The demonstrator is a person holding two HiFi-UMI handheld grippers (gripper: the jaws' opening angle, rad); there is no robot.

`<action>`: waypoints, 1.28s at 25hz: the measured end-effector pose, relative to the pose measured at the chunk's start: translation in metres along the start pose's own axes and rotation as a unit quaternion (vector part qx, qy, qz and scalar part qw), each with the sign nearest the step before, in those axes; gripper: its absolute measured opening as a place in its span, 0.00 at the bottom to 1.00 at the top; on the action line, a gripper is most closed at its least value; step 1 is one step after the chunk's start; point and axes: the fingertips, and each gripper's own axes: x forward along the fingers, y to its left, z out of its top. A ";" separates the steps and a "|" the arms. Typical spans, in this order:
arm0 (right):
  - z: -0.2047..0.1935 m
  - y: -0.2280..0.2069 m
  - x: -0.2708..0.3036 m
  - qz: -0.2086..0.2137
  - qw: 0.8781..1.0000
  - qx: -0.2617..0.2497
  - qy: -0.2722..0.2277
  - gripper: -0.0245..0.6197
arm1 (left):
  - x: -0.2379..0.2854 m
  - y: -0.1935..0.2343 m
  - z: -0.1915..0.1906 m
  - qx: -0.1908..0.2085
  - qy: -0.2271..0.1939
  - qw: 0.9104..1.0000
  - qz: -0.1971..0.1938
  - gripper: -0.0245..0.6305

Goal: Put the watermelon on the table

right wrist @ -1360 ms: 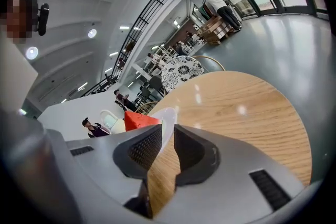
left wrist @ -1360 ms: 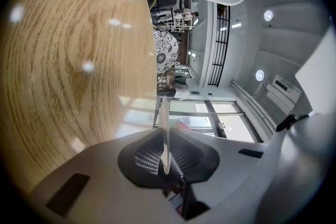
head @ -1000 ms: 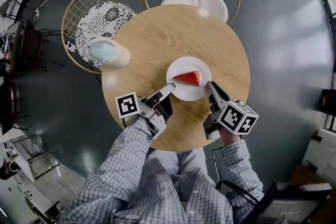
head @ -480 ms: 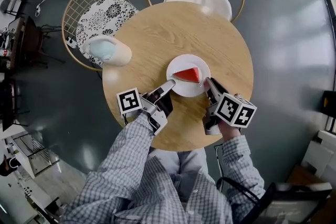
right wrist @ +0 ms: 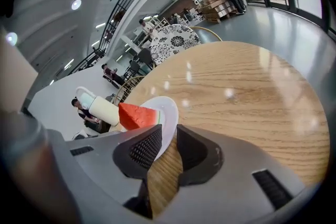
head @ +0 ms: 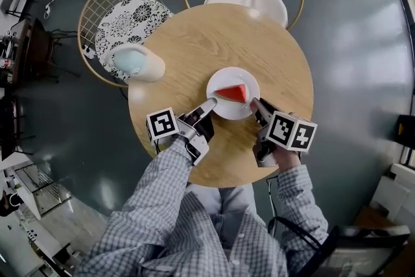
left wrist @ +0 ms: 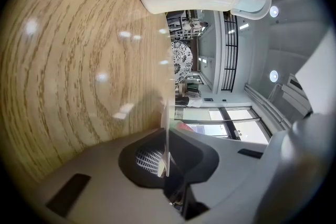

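Head view: 1 watermelon (head: 231, 93) slice lies on a plate (head: 224, 112) resting on the table (head: 188, 42), near its front edge. Left gripper (head: 212, 102) is closing narrow jaws on the plate's rim. Right gripper (head: 255, 102) pinches the opposite rim. Flask (head: 137, 64) sits at the table's left edge.

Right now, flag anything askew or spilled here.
Nothing stands out: the red watermelon wedge sits on the round white plate, and the white jug with pale blue lid stands upright on the round wooden table.
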 end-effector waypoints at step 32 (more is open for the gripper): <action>-0.075 0.073 0.001 -0.065 0.647 -0.756 0.071 0.11 | 0.000 -0.004 0.003 0.054 0.010 0.998 0.028 0.08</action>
